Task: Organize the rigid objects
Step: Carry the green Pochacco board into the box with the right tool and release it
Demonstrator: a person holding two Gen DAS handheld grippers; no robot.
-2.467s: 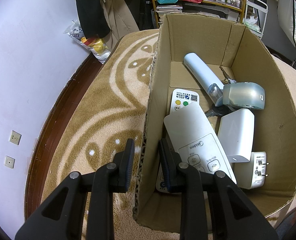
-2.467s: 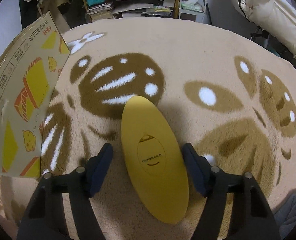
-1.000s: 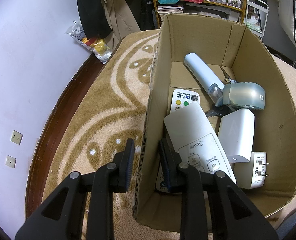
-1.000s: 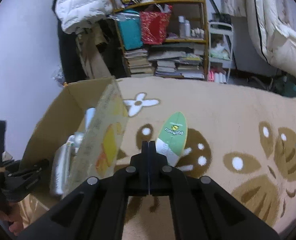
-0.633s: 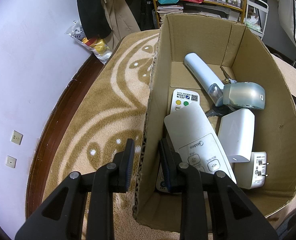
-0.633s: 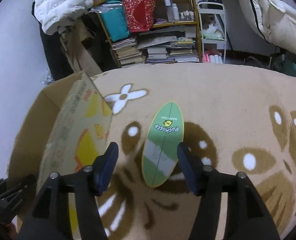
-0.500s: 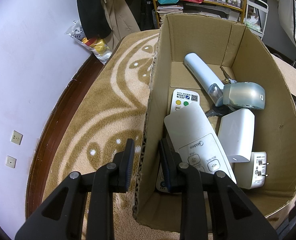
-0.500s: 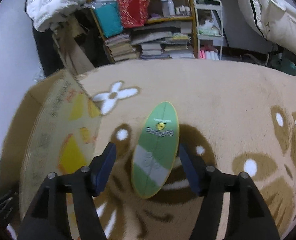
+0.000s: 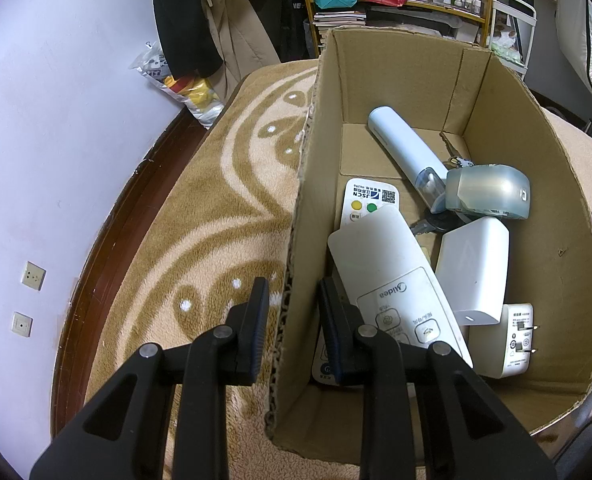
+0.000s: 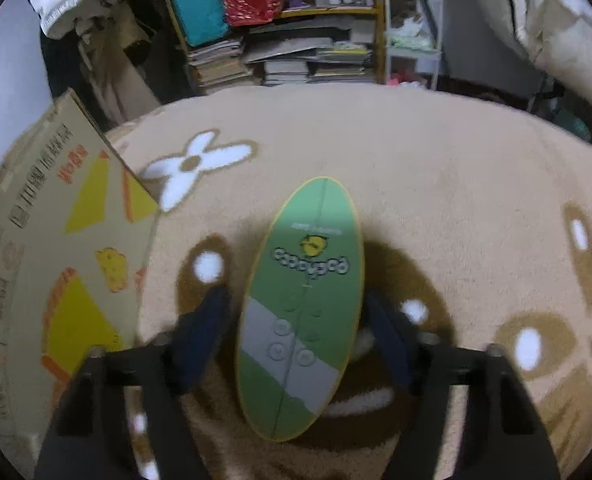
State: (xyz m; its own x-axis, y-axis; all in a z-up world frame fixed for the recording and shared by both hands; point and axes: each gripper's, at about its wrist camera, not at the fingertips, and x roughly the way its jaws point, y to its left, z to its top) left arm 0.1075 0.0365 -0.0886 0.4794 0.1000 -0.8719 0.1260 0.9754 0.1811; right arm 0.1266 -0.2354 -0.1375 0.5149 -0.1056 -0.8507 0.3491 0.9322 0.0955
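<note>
On the patterned rug (image 9: 200, 232), in the left wrist view, the left gripper (image 9: 292, 326) straddles the near left wall of the cardboard box (image 9: 416, 80): one finger outside, one inside, with a visible gap on each side of the wall, so the claw stands apart and is not pinching. Inside the box a white Midea remote (image 9: 392, 276) lies over a JSCN remote (image 9: 366, 202) by the left wall. A pale blue tube (image 9: 404, 154) slants toward the far wall, touching a translucent blue case (image 9: 488, 192). A white block (image 9: 474, 272) and a white plug adapter (image 9: 504, 340) sit by the right wall.

Over the rug (image 10: 436, 168) in the right wrist view, which is blurred, the right gripper (image 10: 296, 328) has its fingers spread wide on either side of a green oval board (image 10: 302, 304) lying flat, clear of both. The box's printed outer wall (image 10: 56, 264) stands at the left edge.
</note>
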